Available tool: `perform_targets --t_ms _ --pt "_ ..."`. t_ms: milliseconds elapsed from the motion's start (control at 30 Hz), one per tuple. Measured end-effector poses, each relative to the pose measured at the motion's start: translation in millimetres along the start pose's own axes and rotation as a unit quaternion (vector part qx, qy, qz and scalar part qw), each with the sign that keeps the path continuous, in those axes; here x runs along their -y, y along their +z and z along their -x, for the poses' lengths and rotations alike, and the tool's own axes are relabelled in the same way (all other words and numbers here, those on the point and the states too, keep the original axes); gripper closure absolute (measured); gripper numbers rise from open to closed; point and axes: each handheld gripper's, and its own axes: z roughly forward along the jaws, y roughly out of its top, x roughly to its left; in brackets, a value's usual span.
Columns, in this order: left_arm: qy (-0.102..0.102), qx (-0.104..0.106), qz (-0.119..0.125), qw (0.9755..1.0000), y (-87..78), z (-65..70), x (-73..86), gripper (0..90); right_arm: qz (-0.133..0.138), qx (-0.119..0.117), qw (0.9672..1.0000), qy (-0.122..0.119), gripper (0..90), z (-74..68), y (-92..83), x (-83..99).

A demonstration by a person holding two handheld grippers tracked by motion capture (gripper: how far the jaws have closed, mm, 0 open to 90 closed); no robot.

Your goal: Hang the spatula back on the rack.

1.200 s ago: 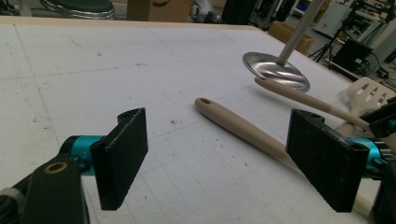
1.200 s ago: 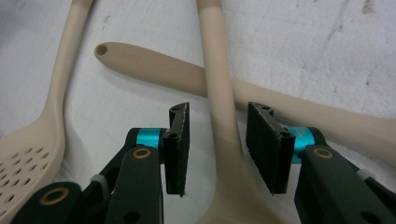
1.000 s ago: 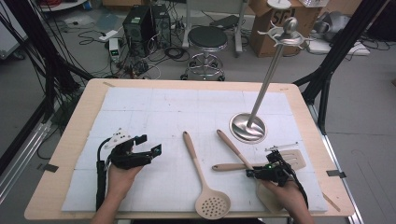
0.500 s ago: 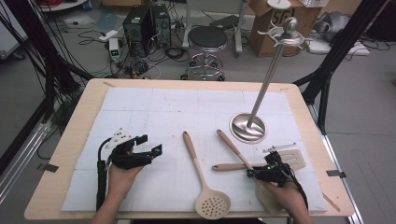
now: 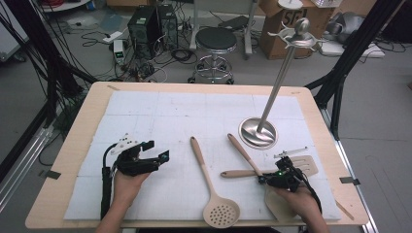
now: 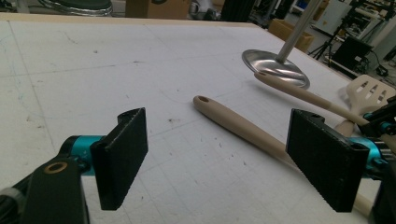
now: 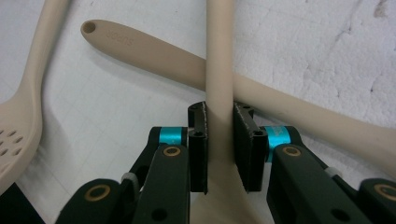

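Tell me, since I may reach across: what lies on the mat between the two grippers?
In the high view, the skimmer spoon lies between the left gripper and the right gripper.

Overhead forward-down view, two close jaw-level views

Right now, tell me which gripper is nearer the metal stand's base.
Right. The right gripper sits just below the stand's base, clamped on a spatula handle; the left gripper is far across the mat.

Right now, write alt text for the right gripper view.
The right tongs are shut on a beige utensil handle that runs straight up the frame. It crosses over a second beige handle lying on the white mat, and a perforated skimmer sits at the left edge.
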Motion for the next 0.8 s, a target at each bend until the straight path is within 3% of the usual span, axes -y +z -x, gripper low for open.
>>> perform_targets --t_ms 333,467,633,800 --pt "-0.001 0.000 0.000 1.0000 2.1 0.9 0.0 21.7 0.008 -0.030 0.9994 0.016 77.5 7.9 0.8 2.1" --pt "0.001 0.000 -0.001 1.0000 2.3 0.5 0.1 21.8 0.009 -0.049 0.9979 0.042 77.5 13.1 2.0 1.4" --pt "0.001 -0.001 -0.002 1.0000 2.2 1.1 0.3 21.7 0.011 -0.052 0.9976 0.044 77.4 13.1 2.6 1.6" --pt "0.001 0.000 -0.002 1.0000 1.5 1.1 0.2 21.8 0.013 -0.038 0.9985 0.037 77.8 8.9 2.3 2.2"
